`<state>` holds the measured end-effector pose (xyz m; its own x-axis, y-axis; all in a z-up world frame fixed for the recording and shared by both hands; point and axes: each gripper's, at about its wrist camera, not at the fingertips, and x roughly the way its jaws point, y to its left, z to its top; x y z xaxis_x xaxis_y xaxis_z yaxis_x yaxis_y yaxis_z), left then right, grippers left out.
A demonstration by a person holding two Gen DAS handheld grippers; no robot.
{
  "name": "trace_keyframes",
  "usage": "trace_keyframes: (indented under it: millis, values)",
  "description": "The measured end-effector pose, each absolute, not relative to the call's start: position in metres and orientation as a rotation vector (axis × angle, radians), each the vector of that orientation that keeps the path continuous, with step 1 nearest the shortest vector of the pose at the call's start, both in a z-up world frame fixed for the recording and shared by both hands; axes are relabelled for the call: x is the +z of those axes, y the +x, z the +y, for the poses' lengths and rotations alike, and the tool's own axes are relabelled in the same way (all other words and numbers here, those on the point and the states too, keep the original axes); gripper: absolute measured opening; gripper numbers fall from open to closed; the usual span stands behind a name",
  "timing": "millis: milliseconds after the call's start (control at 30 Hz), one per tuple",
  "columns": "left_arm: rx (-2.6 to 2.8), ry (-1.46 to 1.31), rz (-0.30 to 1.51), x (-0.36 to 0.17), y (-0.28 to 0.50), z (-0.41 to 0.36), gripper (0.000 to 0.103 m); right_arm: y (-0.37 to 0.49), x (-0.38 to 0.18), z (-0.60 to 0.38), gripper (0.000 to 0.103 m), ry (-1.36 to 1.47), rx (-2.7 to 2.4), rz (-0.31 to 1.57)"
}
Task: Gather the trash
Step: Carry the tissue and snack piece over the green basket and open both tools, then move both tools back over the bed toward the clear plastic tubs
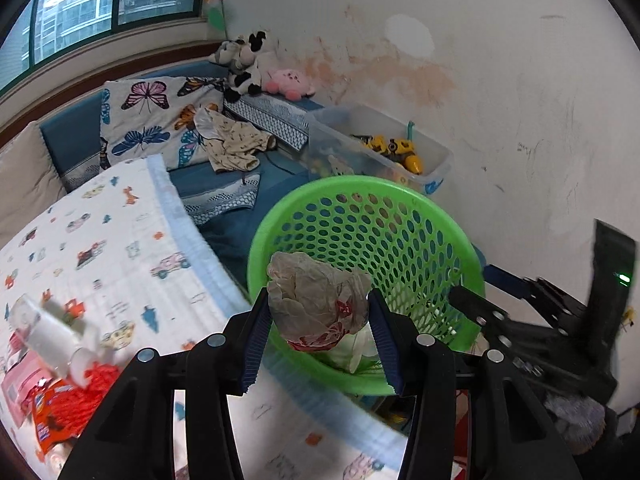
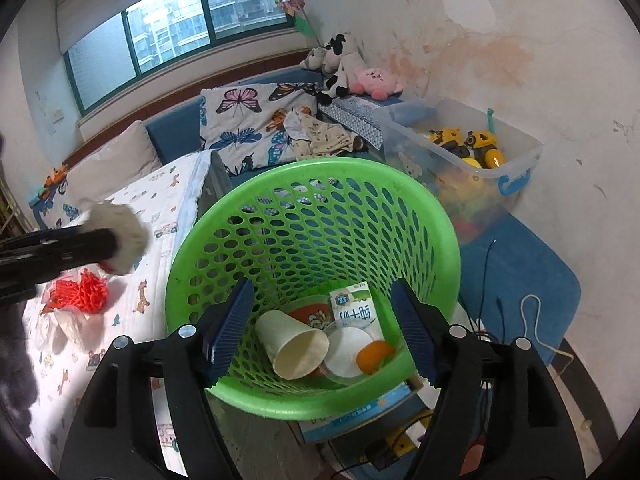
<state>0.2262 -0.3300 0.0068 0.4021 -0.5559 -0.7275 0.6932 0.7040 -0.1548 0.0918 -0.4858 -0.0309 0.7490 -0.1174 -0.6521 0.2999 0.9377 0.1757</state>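
The left gripper (image 1: 318, 338) is clamped on a crumpled plastic bag (image 1: 316, 300), its pads pressing the bag's two sides. The bag bulges upward past the fingertips and, in the left wrist view, shows just over the near rim of the green basket (image 1: 360, 188); the right wrist view puts it off to the basket's left, over the bed. Judging from that, releasing it calls for carrying it in over the opening first. The right gripper (image 2: 320, 328) stands open and empty over the basket's mouth — a paper cup (image 2: 294, 346), a milk carton (image 2: 356, 312) and an orange peel (image 2: 374, 354) lie on the bottom below it. Further left on the bed sheet (image 1: 120, 240) red netting (image 2: 82, 290) waits, nearer the left hand.
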Motion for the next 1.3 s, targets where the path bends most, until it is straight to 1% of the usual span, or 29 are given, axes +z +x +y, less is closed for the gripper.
trace_keyframes:
  millis: [133,200,267,333,467,767,933,1167,1300]
  values:
    - [-0.794,0.205,0.869,-0.005,0.232,-0.350,0.049,0.086,-0.034,-0.485,0.072,0.289,-0.223,0.694]
    - [-0.794,0.210,0.872,-0.008,0.233,-0.357,0.057,0.083,-0.034,-0.483,0.072,0.289,-0.218,0.696]
    - [-0.802,0.209,0.880,-0.012,0.233,-0.363,0.061,0.081,-0.035,-0.481,0.072,0.291,-0.214,0.696]
    - [-0.802,0.206,0.881,-0.014,0.232,-0.365,0.068,0.079,-0.035,-0.481,0.072,0.292,-0.212,0.694]
    - [-0.807,0.197,0.876,-0.014,0.230,-0.360,0.072,0.075,-0.035,-0.481,0.072,0.297,-0.209,0.690]
    - [-0.752,0.160,0.858,-0.002,0.218,-0.312,0.073,0.069,-0.029,-0.468,0.073,0.308,-0.178,0.673]
    - [-0.695,0.138,0.842,0.005,0.205,-0.271,0.073,0.067,-0.025,-0.449,0.074,0.305,-0.144,0.669]
    - [-0.616,0.079,0.819,0.014,0.191,-0.205,0.073,0.070,-0.019,-0.414,0.079,0.272,-0.085,0.665]
    - [-0.567,0.032,0.808,0.018,0.185,-0.165,0.074,0.074,-0.015,-0.395,0.080,0.258,-0.050,0.661]
